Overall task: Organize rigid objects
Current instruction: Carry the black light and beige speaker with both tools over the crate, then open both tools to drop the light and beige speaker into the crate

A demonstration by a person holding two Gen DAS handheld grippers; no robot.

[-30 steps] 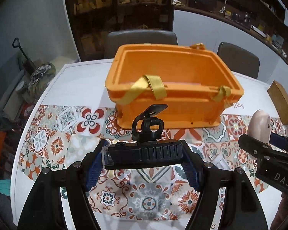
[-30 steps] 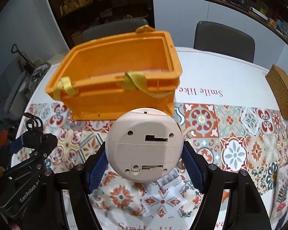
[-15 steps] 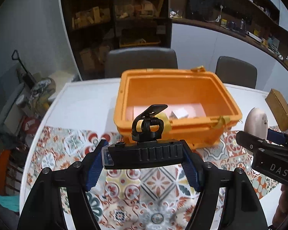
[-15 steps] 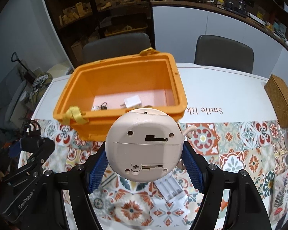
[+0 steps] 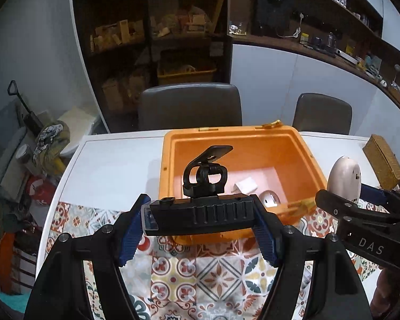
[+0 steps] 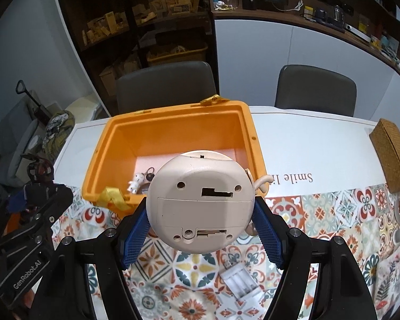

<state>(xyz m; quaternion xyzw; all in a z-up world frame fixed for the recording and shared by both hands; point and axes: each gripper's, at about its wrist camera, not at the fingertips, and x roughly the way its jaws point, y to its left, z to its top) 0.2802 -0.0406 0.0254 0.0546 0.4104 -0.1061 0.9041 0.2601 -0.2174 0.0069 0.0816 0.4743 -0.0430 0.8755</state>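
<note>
left gripper (image 5: pixel 200 217): your blue pads clamp the ends of the black mount (image 5: pixel 200 213), a ribbed bar with a clip standing on top. Held level, above the near rim of the crate.
black mount handling: looks like stiff plastic, probably light. The ribbed ends give the pads bite; keep off the hinged clip, since it may flex or fold.
right gripper (image 6: pixel 200 222): closed on the cream round device (image 6: pixel 201 204), pads on its left and right sides, flat base with the battery door facing the camera.
cream round device handling: hard smooth shell, curved sides, so I'd expect it to slip or rotate if you ease off. Likely heavier than the mount. The small hook on its right side looks snappable.
battery holder (image 6: pixel 238 280): white, lies on the patterned cloth (image 6: pixel 320 213) just near of the right gripper, untouched.
orange crate (image 6: pixel 250 133): open, on the table ahead of both grippers. Small items sit on its pink floor, a white block (image 5: pixel 245 186) among them.
drop advice: lower each piece to the floor before you release; don't land on what's there.
woven box (image 6: pixel 393 154): far right, well apart.
</note>
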